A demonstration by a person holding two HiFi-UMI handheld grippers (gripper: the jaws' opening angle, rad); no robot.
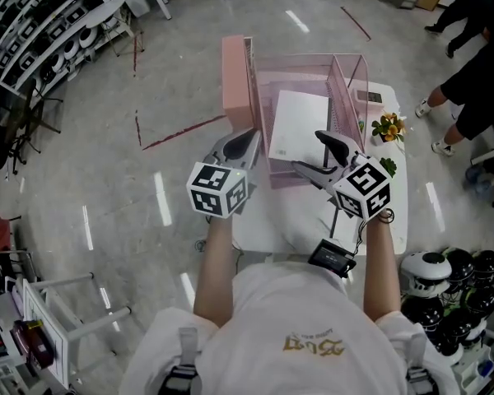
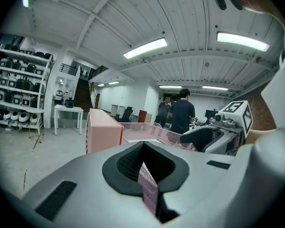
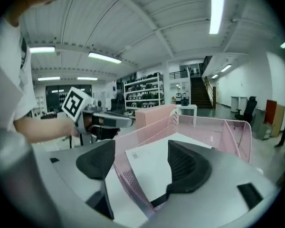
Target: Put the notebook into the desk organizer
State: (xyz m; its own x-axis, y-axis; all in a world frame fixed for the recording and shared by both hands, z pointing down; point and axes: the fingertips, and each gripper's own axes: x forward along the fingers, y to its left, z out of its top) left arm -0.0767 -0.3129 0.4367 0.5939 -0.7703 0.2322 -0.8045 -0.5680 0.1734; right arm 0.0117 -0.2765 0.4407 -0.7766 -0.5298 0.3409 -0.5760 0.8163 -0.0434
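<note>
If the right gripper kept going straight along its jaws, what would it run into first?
Most likely the pink mesh wall of the desk organizer, which stands between the open jaws of the right gripper. The white notebook lies just past it, inside. Depth is hard to judge.

White notebook, pink mesh desk organizer, white table, grey floor.

**Around the worktable**

A small orange-flowered plant sits at the right edge of the white table. Black and white helmets cluster off its near right corner. Shelving racks stand far left (more helmets on them), and red tape lines mark the grey floor.
</note>
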